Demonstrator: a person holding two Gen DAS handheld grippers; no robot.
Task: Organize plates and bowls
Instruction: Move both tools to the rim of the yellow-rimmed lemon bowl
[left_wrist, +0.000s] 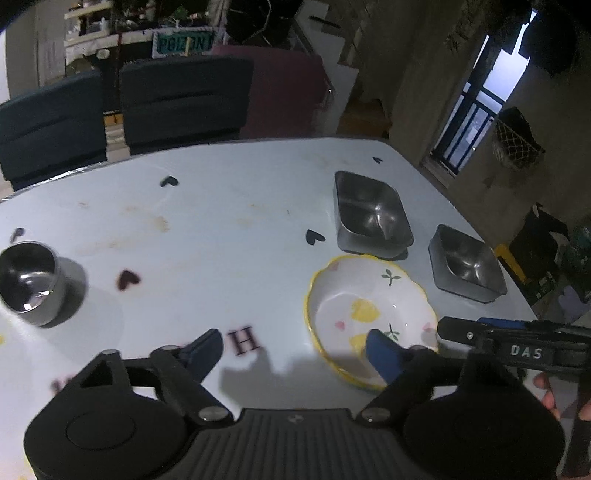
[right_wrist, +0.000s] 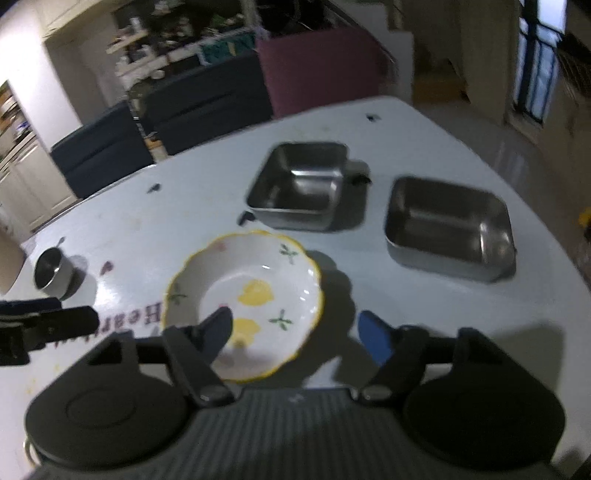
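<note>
Both wrist views look steeply down, sharing the floral bowl (left_wrist: 369, 317) closely.

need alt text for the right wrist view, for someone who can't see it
An open right gripper hangs over a lemon-painted ceramic bowl on a pale table, holding nothing. Two square steel trays sit behind it, a small steel cup far left.

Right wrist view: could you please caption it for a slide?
Open right gripper above a lemon-patterned bowl, two square steel trays beyond.
</note>
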